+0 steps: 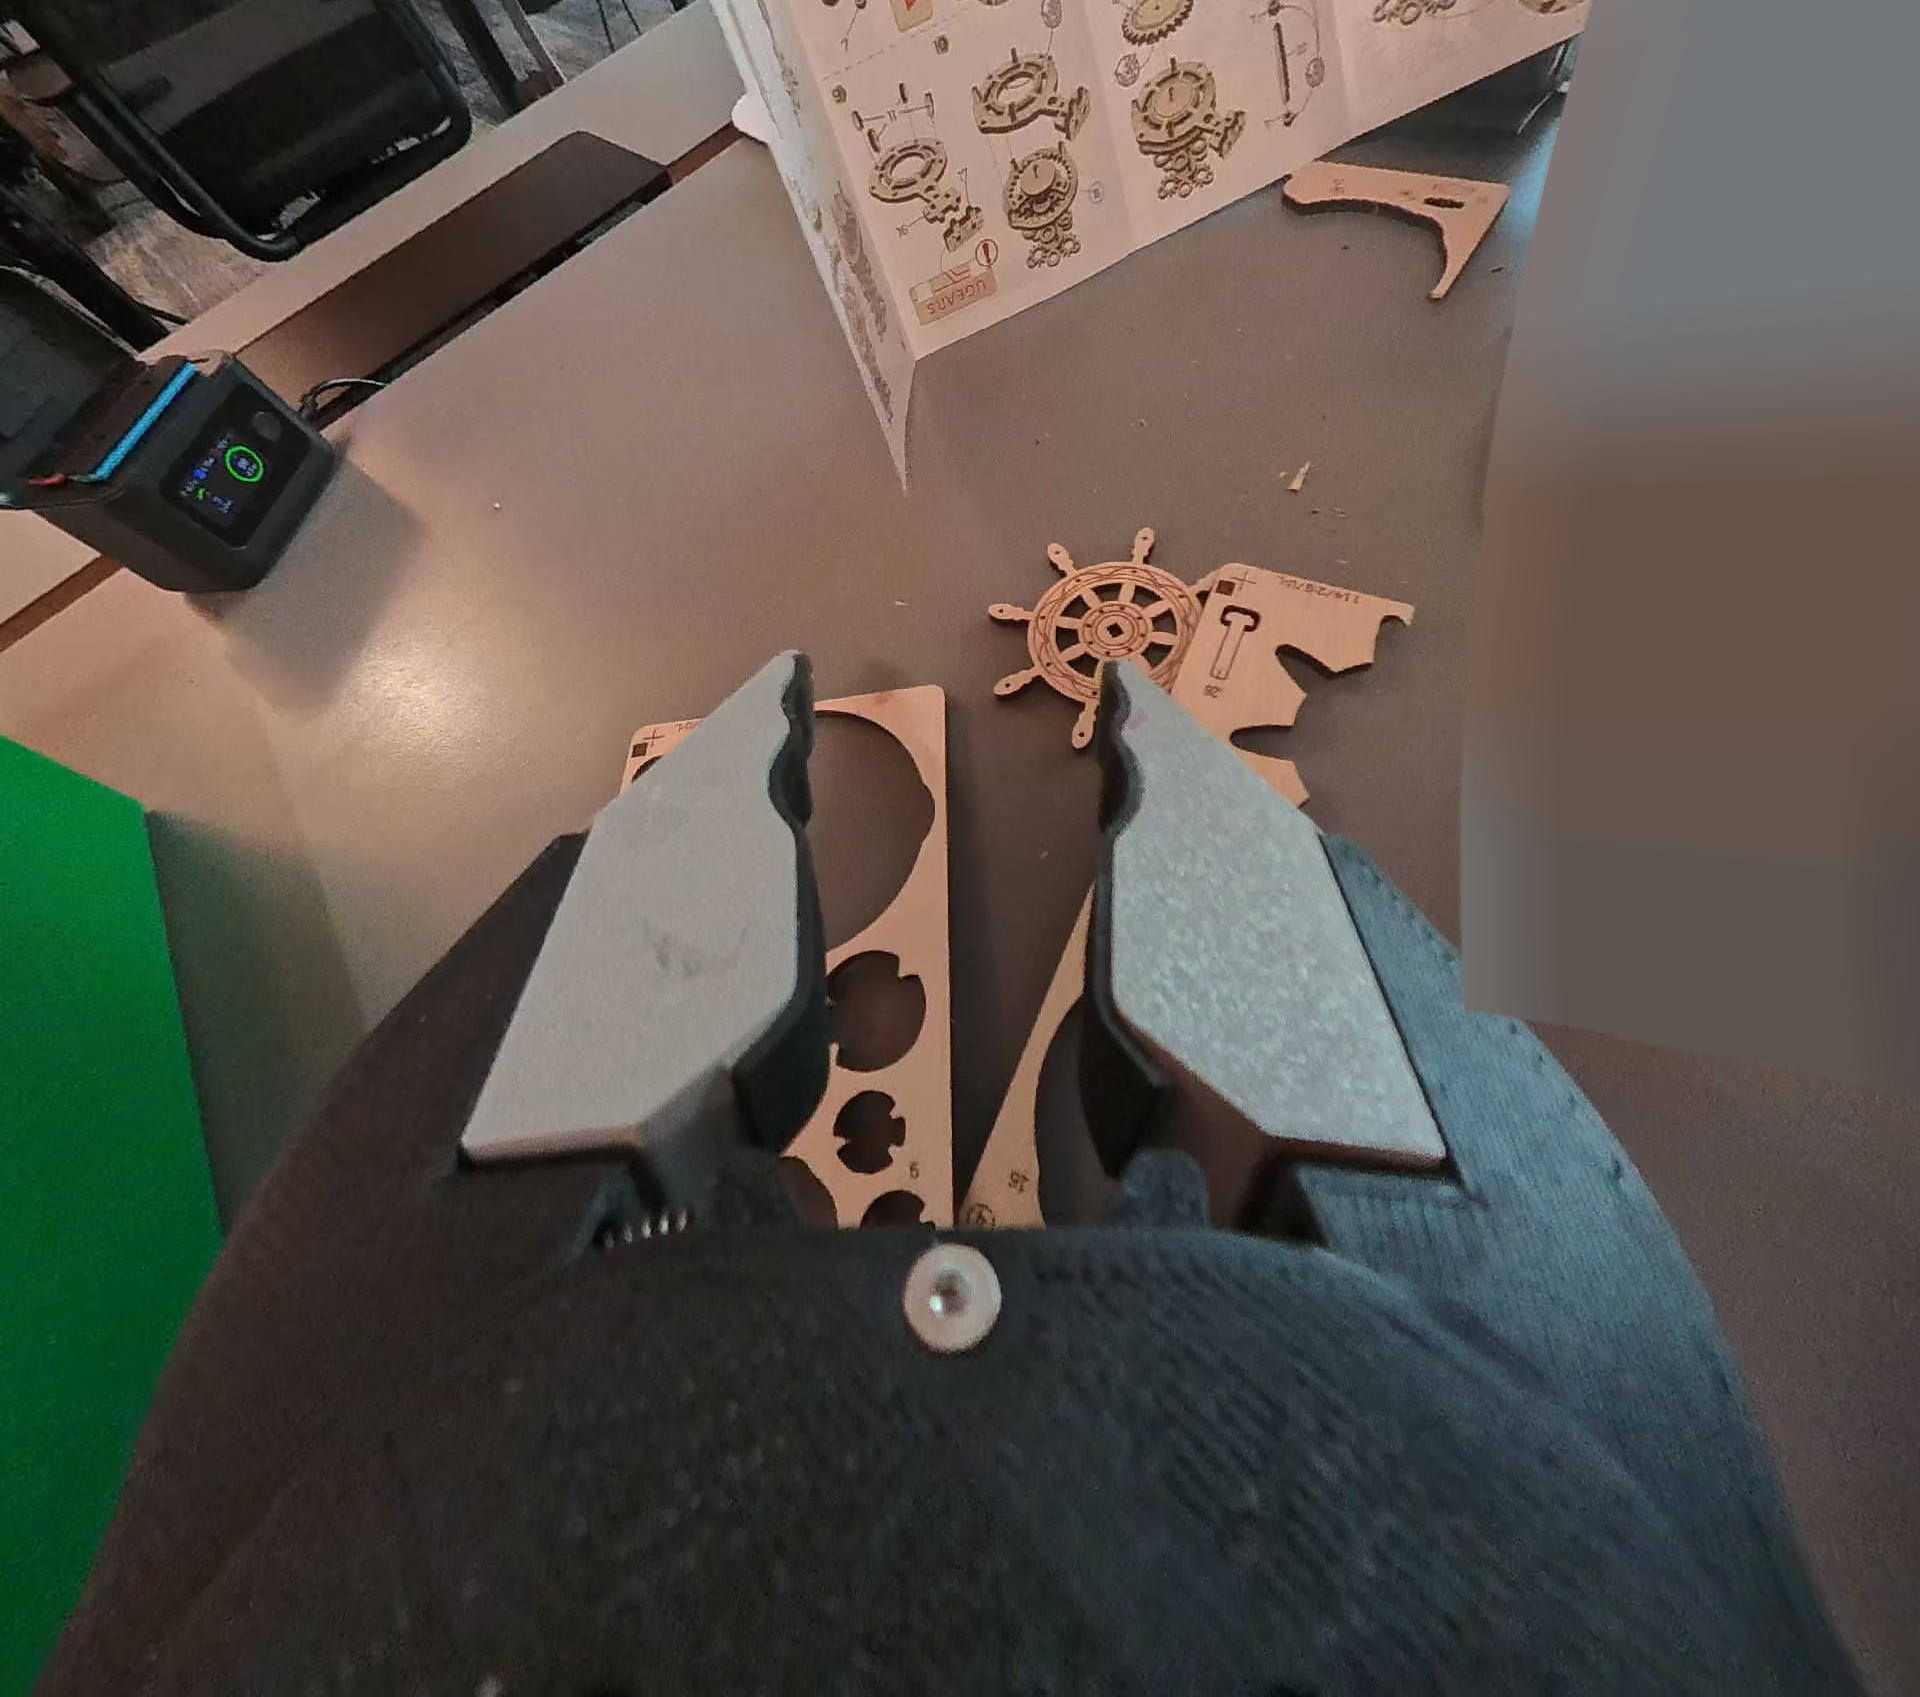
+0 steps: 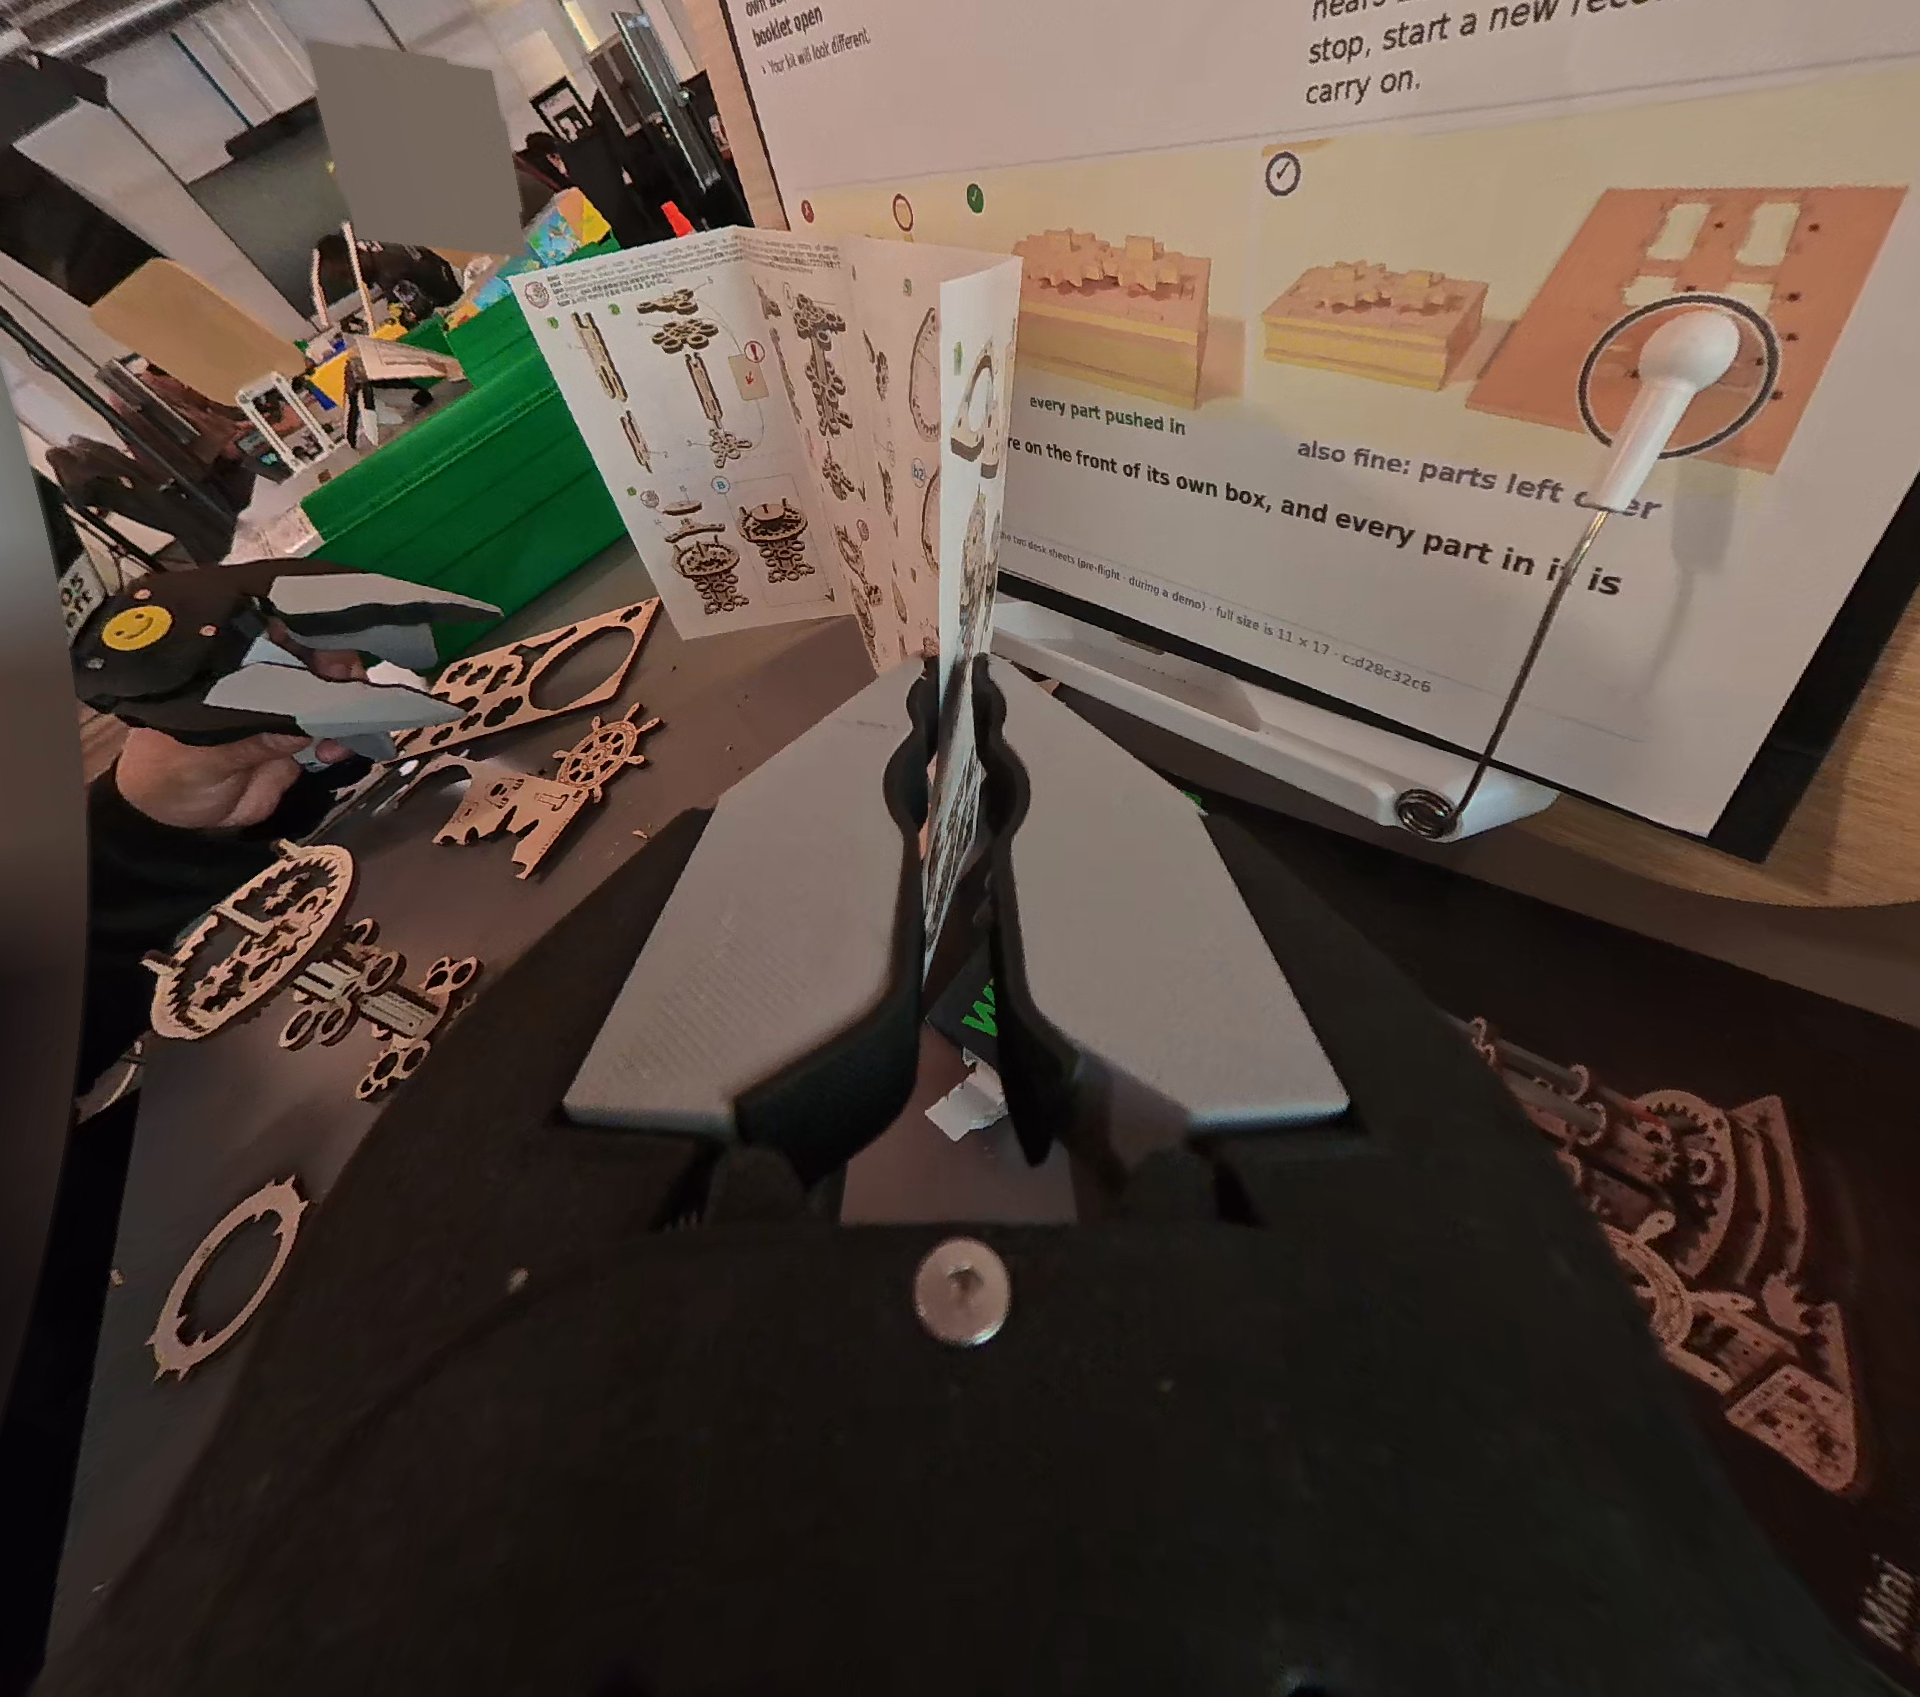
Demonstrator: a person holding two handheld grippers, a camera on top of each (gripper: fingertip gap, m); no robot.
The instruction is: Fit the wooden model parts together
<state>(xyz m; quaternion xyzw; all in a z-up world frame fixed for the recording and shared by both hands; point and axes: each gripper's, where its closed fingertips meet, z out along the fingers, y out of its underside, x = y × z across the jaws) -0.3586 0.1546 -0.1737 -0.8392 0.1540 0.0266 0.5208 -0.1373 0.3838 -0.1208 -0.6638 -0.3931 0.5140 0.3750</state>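
Grey-brown tabletop carries loose kit. White fold-out instruction booklet stands upright, right gripper clenched on its edge. Half-built round wooden gear assembly lies flat; judged partly done. Pale plywood offcut sheet with round cut-outs under left gripper, jaws spread, empty. Small wooden ship's wheel loose beside it, not yet fitted.

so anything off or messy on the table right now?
Minor only. Wood splinters lie scattered on the grey table beyond the ship's wheel part. Oddly for an assembly step, the right claw is shut on the instruction booklet, not a wooden part. The left claw hangs open, empty.
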